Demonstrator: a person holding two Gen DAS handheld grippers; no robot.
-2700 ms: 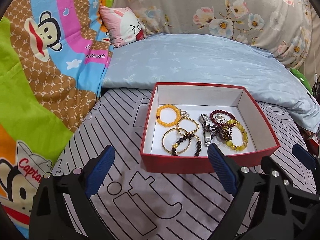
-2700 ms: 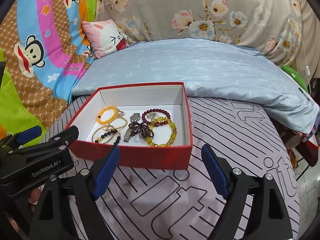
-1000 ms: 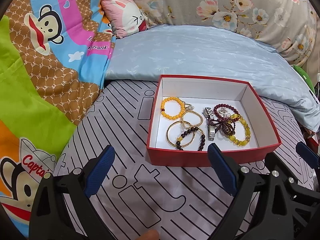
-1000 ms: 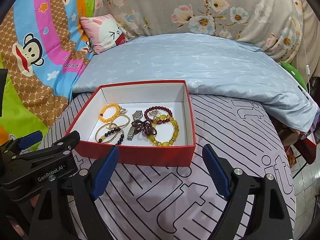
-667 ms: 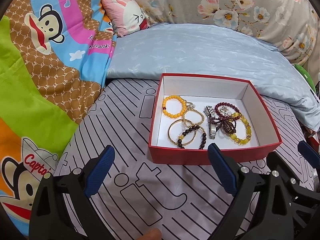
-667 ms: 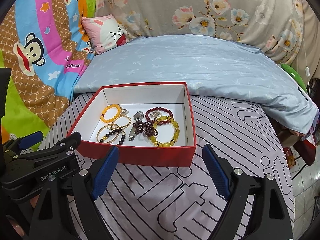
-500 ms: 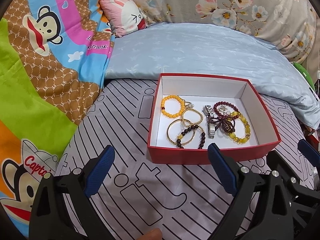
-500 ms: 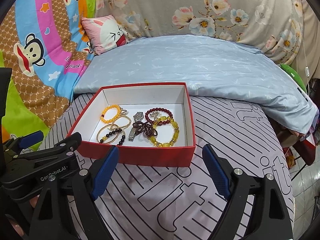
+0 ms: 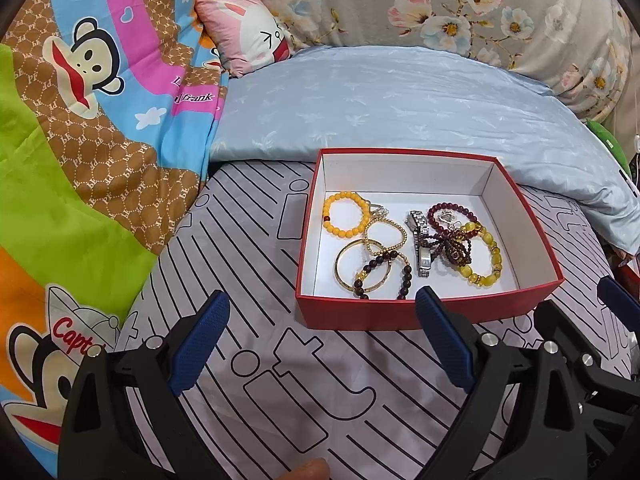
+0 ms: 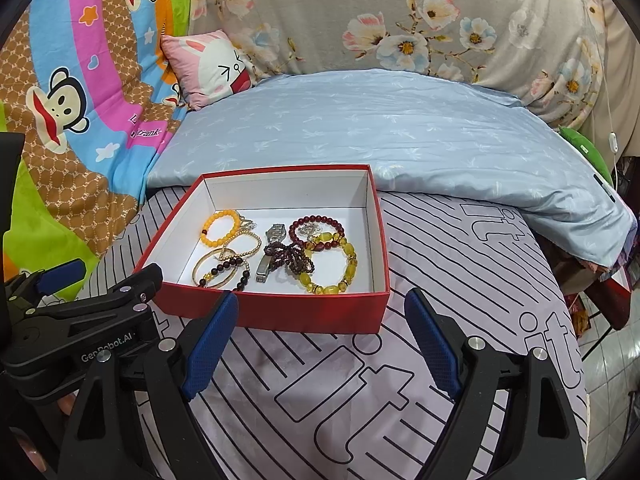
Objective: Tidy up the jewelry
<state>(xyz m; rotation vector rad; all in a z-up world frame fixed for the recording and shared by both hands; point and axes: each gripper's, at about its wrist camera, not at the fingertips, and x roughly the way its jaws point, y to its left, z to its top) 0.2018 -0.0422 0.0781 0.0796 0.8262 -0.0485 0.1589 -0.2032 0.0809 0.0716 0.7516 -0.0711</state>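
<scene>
A red box (image 9: 424, 314) with a white inside sits on the grey patterned bedsheet; it also shows in the right wrist view (image 10: 280, 314). It holds several bracelets: an orange bead one (image 9: 346, 215), a gold bangle (image 9: 364, 270), a yellow bead one (image 9: 482, 256), a dark red one (image 9: 452, 216), plus a silver watch (image 9: 420, 240). My left gripper (image 9: 320, 336) is open and empty, in front of the box. My right gripper (image 10: 322, 330) is open and empty, also in front of the box. The left gripper's body (image 10: 80, 320) appears at the left of the right wrist view.
A light blue quilt (image 9: 400, 112) lies behind the box. A colourful monkey-print blanket (image 9: 80, 140) lies on the left. A pink bunny pillow (image 9: 244, 32) and a floral cushion (image 9: 460, 12) sit at the back. The bed's edge and floor (image 10: 612, 360) are on the right.
Both grippers have pulled back and up slightly from the box since the first frames. Both stay open. The jewelry has not moved.
</scene>
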